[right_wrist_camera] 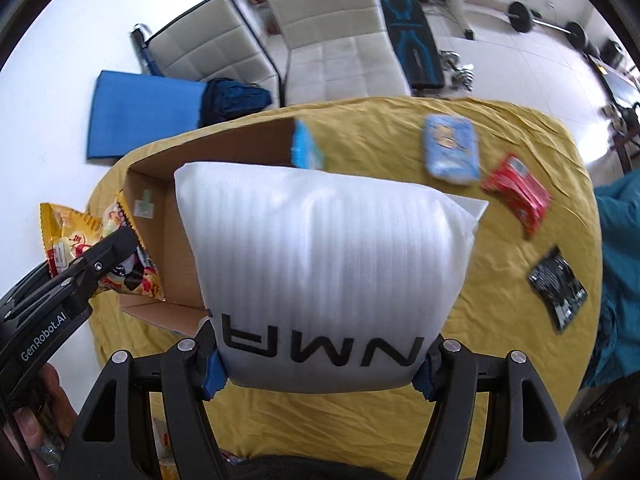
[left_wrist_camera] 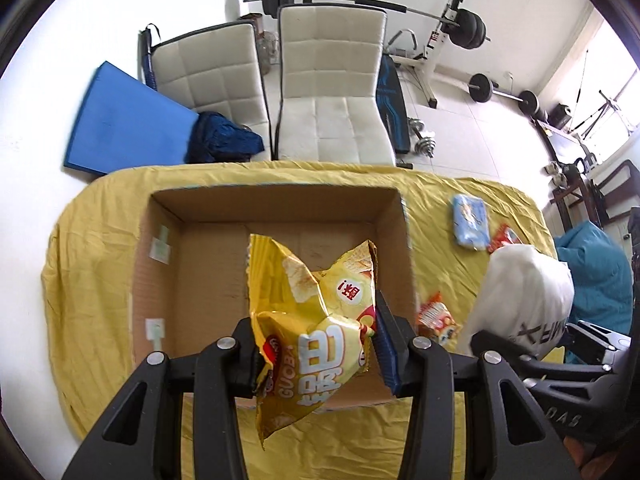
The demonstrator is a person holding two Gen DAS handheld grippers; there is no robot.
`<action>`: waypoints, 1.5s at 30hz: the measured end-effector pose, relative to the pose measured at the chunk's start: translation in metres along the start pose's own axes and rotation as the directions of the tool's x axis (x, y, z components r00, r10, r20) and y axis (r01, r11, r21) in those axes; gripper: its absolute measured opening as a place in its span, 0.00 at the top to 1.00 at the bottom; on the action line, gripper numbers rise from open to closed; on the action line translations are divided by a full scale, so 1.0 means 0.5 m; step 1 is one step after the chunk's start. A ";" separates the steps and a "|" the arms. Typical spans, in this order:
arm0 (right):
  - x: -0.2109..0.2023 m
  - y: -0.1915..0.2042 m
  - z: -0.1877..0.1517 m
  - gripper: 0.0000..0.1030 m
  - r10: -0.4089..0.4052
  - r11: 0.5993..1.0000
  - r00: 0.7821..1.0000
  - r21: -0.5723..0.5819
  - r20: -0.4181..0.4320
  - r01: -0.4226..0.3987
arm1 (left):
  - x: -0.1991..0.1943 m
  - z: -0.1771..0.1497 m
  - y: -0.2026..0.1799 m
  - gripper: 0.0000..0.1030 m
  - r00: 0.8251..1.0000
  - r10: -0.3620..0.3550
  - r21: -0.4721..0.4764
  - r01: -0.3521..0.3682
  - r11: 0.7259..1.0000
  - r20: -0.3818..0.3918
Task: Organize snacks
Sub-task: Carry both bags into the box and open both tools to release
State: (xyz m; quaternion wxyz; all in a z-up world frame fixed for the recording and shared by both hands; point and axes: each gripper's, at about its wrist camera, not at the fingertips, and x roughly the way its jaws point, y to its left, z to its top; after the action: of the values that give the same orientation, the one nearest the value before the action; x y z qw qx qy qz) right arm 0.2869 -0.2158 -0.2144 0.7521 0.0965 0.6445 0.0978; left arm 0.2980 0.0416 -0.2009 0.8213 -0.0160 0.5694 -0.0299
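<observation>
My left gripper is shut on a yellow snack bag, held over the near edge of the open cardboard box. The box floor looks bare. My right gripper is shut on a white padded pouch with black letters, held above the table just right of the box. The same pouch shows at the right of the left wrist view. The left gripper with the yellow bag shows at the left edge of the right wrist view.
On the yellow tablecloth lie a blue packet, a red packet, a black packet and an orange packet. Two white chairs stand behind the table. A hand holds the left gripper.
</observation>
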 end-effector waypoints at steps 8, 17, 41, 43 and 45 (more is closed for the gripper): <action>0.066 0.183 0.065 0.30 -0.015 0.997 1.000 -0.078 -0.013 0.014 | 0.017 0.040 0.116 0.60 1.000 -0.005 -0.034 0.005 0.999 -0.007; 0.201 0.249 0.137 0.30 -0.072 0.993 0.995 -0.097 -0.063 0.066 | 0.160 0.076 0.229 0.60 0.977 -0.171 -0.170 0.148 0.974 -0.128; 0.506 0.232 0.216 0.28 -0.182 0.973 0.951 -0.185 -0.249 0.138 | 0.469 0.084 0.260 0.53 0.875 -0.345 -0.267 0.263 0.927 -0.338; 0.520 0.228 0.214 0.28 -0.177 0.973 0.948 -0.189 -0.263 0.129 | 0.468 0.082 0.261 0.52 0.873 -0.351 -0.272 0.267 0.925 -0.339; 0.528 0.223 0.215 0.27 -0.173 0.975 0.948 -0.184 -0.267 0.126 | 0.468 0.084 0.259 0.50 0.867 -0.350 -0.269 0.264 0.926 -0.354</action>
State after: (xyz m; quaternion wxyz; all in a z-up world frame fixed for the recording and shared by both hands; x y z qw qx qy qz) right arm 0.4300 -0.0391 -0.4188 0.6635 -0.0301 0.7400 0.1060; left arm 0.4230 0.1546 -0.4128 0.6674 -0.1877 0.7132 -0.1029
